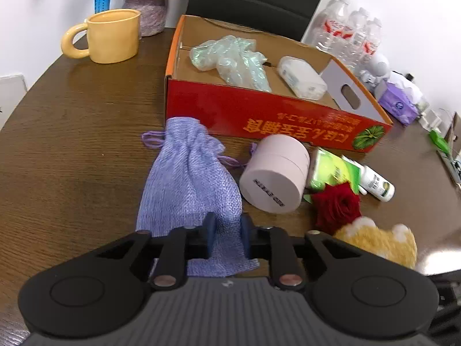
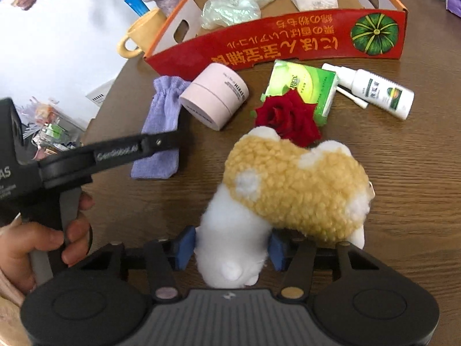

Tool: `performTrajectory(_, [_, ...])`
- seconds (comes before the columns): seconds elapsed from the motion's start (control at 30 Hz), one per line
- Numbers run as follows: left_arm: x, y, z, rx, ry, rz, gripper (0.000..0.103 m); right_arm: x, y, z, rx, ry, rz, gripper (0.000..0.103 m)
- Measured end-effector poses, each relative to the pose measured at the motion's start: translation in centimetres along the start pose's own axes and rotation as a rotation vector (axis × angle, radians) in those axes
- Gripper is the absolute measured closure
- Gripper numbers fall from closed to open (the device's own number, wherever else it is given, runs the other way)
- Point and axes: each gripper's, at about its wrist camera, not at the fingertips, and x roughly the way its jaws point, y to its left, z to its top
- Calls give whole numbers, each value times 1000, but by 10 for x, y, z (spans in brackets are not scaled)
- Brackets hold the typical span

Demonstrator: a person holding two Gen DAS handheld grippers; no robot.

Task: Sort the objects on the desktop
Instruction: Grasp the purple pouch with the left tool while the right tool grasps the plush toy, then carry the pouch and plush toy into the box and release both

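Crowding a dark wooden table (image 1: 72, 150) — red box (image 1: 259, 118), mug (image 1: 112, 36) — white walls behind.

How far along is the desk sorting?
Done: a plastic bag and a white case lie in the red box. In hand: the left tool is closed on the purple pouch; the right tool grips the plush toy. Left on the table: pink jar, rose, green packet, spray bottle.

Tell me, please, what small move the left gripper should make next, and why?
Probably lift: the left gripper already pinches the near end of the purple pouch, which lies on the table short of the red box.
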Motion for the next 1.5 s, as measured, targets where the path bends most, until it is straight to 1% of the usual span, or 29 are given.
performTrajectory(0.03, [-3,0,-2,10,-3,-9,91,-1,-2,-1,0,-7,3,53])
performTrajectory(0.13, [-11,-1,-8,26,-22,-22,94,-7,-9,-6,1,-27,2,55])
performTrajectory(0.3, [-32,-6,-20,53,-63,-47,94,-18,-20,-16,13,-53,22,55])
performTrajectory(0.37, [-47,-13,-28,104,-95,-54,95,-25,-25,-21,9,-72,28,56])
performTrajectory(0.43, [-61,-19,-35,132,-123,-67,95,-36,-29,-28,-1,-102,34,56])
performTrajectory(0.57, [-88,-25,-43,146,-171,-101,95,-64,-34,-39,-17,-172,37,56])
performTrajectory(0.7, [-114,-33,-47,156,-227,-126,95,-89,-37,-42,-35,-234,29,56])
performTrajectory(0.83, [-142,-46,-45,187,-324,-136,95,-108,-34,-37,-59,-278,18,56])
performTrajectory(0.93, [-159,-58,-37,215,-378,-149,95,-121,-26,-24,-93,-321,9,56])
performTrajectory(1.0, [-164,-62,-27,214,-403,-148,95,-128,-20,-9,-112,-364,-4,56])
performTrajectory(1.07, [-165,-68,-14,216,-436,-121,95,-136,-14,5,-132,-407,-17,56])
performTrajectory(1.23, [-151,-76,35,187,-466,-80,95,-142,-3,57,-164,-489,-61,56])
performTrajectory(1.37, [-132,-75,69,140,-516,-64,95,-130,1,99,-193,-512,-83,56])
performTrajectory(1.43, [-115,-73,84,112,-506,-67,95,-118,0,120,-195,-505,-94,56])
performTrajectory(1.5, [-97,-70,97,89,-482,-70,95,-102,-3,140,-215,-481,-113,56])
